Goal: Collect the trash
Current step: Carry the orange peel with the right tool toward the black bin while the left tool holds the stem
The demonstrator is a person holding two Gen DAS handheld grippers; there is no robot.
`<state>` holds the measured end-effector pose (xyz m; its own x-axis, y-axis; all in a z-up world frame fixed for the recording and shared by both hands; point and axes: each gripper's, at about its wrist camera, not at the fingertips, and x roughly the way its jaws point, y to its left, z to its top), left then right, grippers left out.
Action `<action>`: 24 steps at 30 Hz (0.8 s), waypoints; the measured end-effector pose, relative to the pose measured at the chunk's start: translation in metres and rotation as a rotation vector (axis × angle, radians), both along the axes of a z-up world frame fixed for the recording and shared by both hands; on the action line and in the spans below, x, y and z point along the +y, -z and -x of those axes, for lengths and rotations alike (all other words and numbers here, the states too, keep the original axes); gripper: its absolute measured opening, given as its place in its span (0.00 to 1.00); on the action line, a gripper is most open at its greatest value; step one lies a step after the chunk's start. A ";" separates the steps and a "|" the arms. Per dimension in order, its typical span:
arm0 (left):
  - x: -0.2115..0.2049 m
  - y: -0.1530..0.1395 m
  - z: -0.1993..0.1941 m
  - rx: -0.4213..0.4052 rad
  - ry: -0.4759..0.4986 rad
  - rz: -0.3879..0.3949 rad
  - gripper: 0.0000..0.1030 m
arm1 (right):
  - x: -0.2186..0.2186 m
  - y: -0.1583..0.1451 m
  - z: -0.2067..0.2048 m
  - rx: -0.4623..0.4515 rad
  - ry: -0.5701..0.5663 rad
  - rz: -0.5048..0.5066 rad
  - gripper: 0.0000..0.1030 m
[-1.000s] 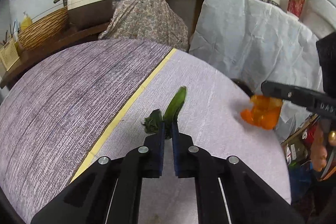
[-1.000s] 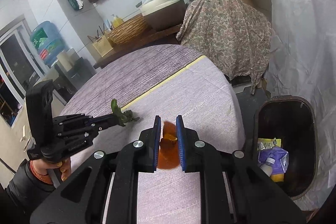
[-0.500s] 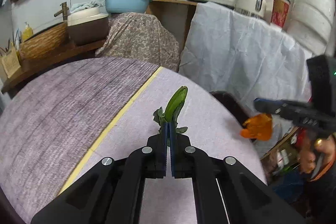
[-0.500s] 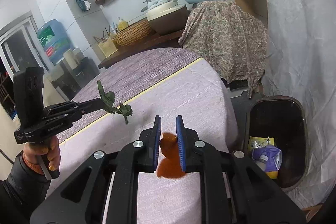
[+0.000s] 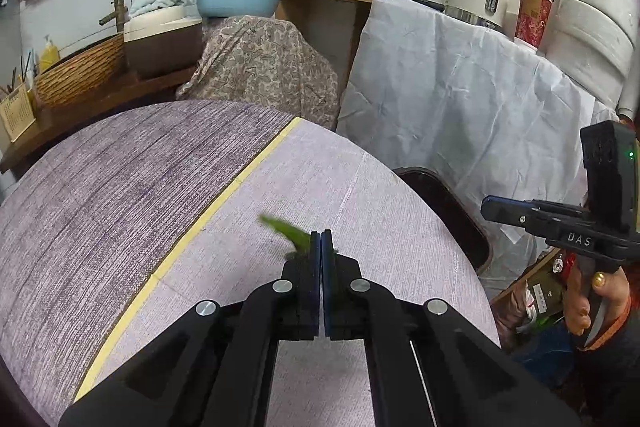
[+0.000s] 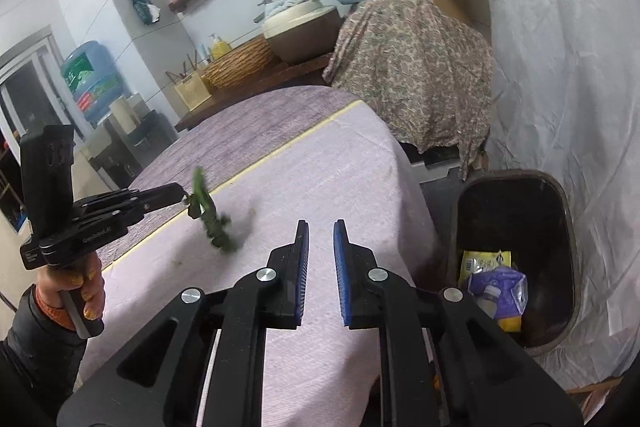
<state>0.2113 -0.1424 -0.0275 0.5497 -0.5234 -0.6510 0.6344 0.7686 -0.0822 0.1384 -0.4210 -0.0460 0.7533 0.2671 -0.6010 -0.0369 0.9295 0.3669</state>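
My left gripper (image 5: 321, 239) is shut on a green vegetable scrap (image 5: 285, 228), whose leaf sticks out to the left of the pads. In the right wrist view the left gripper (image 6: 183, 195) holds that scrap (image 6: 208, 217) dangling above the lilac tablecloth (image 6: 320, 167). My right gripper (image 6: 321, 227) hovers past the table's right edge, jaws a narrow gap apart with nothing between them. The right gripper (image 5: 486, 206) also shows at the right of the left wrist view, empty. A dark trash bin (image 6: 560, 195) stands on the floor beside the table, holding a yellow packet and a purple bag.
A yellow stripe (image 5: 224, 199) splits the tablecloth (image 5: 120, 187). The bin's rim (image 5: 440, 203) peeks from behind the table edge. A white sheet (image 5: 460, 99) and a patterned cloth (image 5: 264, 67) drape furniture behind. A hand (image 6: 76, 283) grips the left tool.
The orange peel that sat between the right gripper's pads is gone from both views. The left gripper has shut on the green scrap and lifted it; the leaf now leans left.
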 end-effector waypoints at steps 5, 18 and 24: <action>-0.007 0.002 0.009 -0.005 0.029 0.000 0.02 | -0.021 0.016 0.010 0.006 0.100 0.043 0.43; -0.016 0.026 0.015 0.056 0.072 -0.030 0.02 | -0.132 0.191 0.124 0.099 0.795 0.170 0.50; -0.022 0.051 0.004 0.136 0.065 -0.077 0.02 | -0.147 0.408 0.115 0.523 0.664 0.149 0.50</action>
